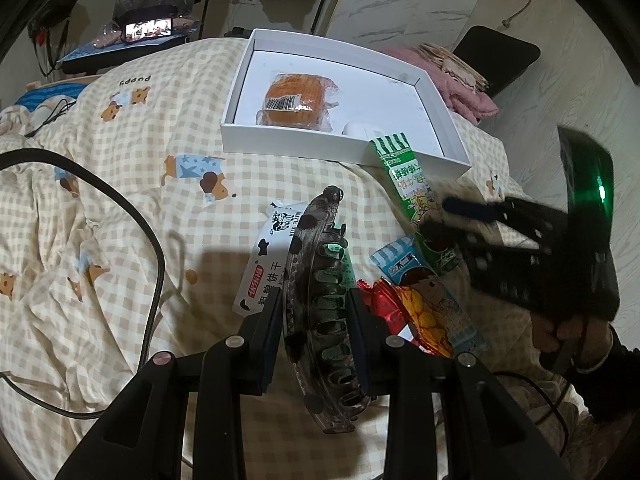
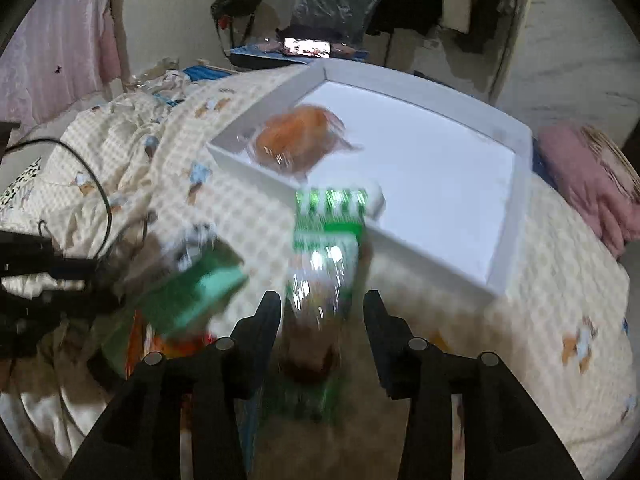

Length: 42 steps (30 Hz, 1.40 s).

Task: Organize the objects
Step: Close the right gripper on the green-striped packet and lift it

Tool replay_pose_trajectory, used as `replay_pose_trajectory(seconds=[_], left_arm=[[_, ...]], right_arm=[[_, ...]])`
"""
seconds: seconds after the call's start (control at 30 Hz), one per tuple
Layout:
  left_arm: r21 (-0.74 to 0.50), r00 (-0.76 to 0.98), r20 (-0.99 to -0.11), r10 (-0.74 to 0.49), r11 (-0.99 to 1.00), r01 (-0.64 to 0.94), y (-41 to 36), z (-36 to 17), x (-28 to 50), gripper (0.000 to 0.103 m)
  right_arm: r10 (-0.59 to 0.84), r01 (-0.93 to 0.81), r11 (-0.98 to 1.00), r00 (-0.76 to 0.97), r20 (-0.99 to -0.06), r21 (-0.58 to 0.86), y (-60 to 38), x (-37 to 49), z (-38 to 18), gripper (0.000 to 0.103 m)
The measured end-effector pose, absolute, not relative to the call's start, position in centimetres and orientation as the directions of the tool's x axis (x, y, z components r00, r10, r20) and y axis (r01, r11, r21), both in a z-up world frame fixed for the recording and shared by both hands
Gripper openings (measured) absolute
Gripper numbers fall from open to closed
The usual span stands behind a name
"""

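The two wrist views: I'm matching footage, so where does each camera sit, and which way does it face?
Left wrist: on the left hand-held gripper, looking down at the bed; its fingers clamp a hair claw clip; the right hand-held gripper and a hand show.
Right wrist: on the right one, facing the white box, a green snack packet between its fingers.
Shared: box, packet, wrapped orange bun.

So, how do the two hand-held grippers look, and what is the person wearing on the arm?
Both grippers are matte black plastic with slotted, angular fingers, round silver pivot pins and dark blue pads. The left gripper shows this up close. The right gripper also has a dark housing with a glowing green light. The person's right arm wears a black sleeve.
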<state>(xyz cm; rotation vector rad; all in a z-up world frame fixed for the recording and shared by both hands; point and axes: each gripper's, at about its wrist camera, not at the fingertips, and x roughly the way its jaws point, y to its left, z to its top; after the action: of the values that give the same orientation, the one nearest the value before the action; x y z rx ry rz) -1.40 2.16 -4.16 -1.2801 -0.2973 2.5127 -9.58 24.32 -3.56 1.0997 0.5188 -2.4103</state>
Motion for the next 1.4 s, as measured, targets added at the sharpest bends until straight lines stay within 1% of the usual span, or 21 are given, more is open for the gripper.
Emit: replay_pose_trajectory(seconds=[0.23,0.27,0.3,0.33,0.37,0.5,0.7,0.8,0.93,1.03,1.4], left_arm=[[-0.317,-0.551,-0.753,0.360,-0.932,-0.175,2.2,-4.3,-1.4,0.034],[-0.318,-0.550,-0.754,0.360,-0.932,-0.174,2.1,-4.3,-1.5,0.034],[-0.318,-0.550,-0.754,0.360,-0.932,-0.174,2.2,-4.3,-1.4,0.034],[-0.317,-0.552,-0.753,0.360,-0.932,-0.175,2.2,-4.3,-1.4,0.034],[-0.319,-0.554,-0.750,0.362,-0.931,-0.176,2.1,-4.3,-1.4,0.034],[-0.323,-0.558,-0.745,0.365,-0.930,-0.178,2.1,-4.2,-1.4,0.034],[-0.329,-0.554,-0.747,0.367,-0.929,-0.171,2.0,-4.3,-1.5,0.034],[-0.330,-0.552,-0.749,0.366,-0.929,-0.169,1.9,-4.4,-1.5,0.034],[-0.331,-0.549,-0.751,0.367,-0.929,-0.169,1.9,-4.5,-1.5,0.034],[-0.334,-0.547,-0.752,0.369,-0.928,-0.166,1.8,-4.5,-1.5,0.034],[-0.332,-0.547,-0.753,0.366,-0.929,-0.166,1.9,-4.5,-1.5,0.034]], right_arm=[[-0.237,0.524,-0.844,-0.558,-0.795,-0.117,24.2,-9.1,-4.8,0.042],[-0.224,0.523,-0.842,-0.564,-0.795,-0.134,23.9,-9.1,-5.0,0.035],[-0.207,0.523,-0.838,-0.565,-0.798,-0.153,23.7,-9.0,-5.2,0.033],[-0.206,0.523,-0.838,-0.567,-0.797,-0.155,23.7,-8.9,-5.3,0.029],[-0.218,0.521,-0.841,-0.571,-0.792,-0.144,23.9,-8.8,-5.1,0.027],[-0.292,0.529,-0.843,-0.603,-0.742,-0.098,24.7,-8.3,-2.8,0.027],[-0.477,0.582,-0.806,-0.535,-0.697,0.105,25.4,-8.1,-0.6,0.027],[-0.550,0.617,-0.761,-0.451,-0.702,0.200,25.1,-8.1,-1.3,0.027],[-0.584,0.625,-0.732,-0.374,-0.720,0.270,24.6,-8.4,-2.3,0.027],[-0.596,0.627,-0.723,-0.352,-0.722,0.291,24.5,-8.4,-2.4,0.027],[-0.596,0.637,-0.714,-0.335,-0.730,0.291,24.7,-8.5,-2.4,0.027]])
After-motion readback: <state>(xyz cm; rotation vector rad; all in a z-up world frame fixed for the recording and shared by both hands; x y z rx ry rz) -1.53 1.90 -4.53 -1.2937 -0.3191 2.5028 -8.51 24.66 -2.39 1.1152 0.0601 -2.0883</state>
